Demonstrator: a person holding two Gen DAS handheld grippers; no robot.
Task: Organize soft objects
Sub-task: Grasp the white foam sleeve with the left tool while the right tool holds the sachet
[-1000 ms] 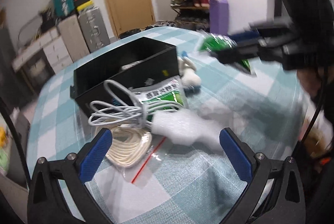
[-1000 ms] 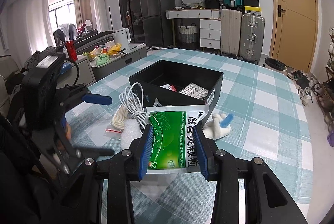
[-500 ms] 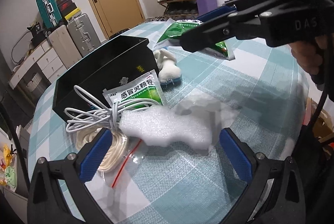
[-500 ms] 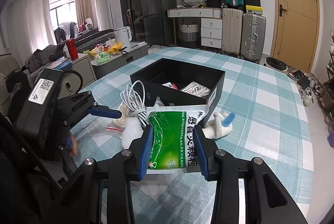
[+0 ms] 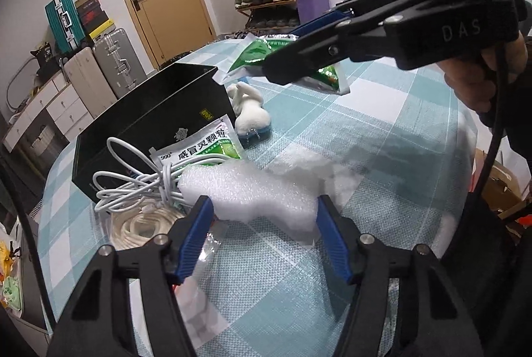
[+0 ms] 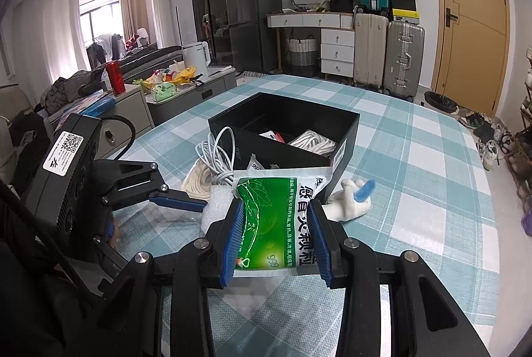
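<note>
Left gripper (image 5: 262, 210): blue pads pressed on both sides of white foam piece (image 5: 252, 190), low over checked tablecloth (image 5: 382, 131). Right gripper (image 6: 274, 214): clamped on green sachet (image 6: 276, 217), held above the table. Behind: white cable coil (image 5: 133, 184), second sachet (image 5: 199, 147), plush toy (image 5: 251, 116), then black box (image 6: 299, 121).

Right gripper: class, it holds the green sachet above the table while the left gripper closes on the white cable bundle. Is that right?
Not quite. The left gripper closes on the white foam piece, not the cable bundle, which lies untouched beside it, as the left wrist view shows. The right gripper does hold the green sachet above the table.
</note>
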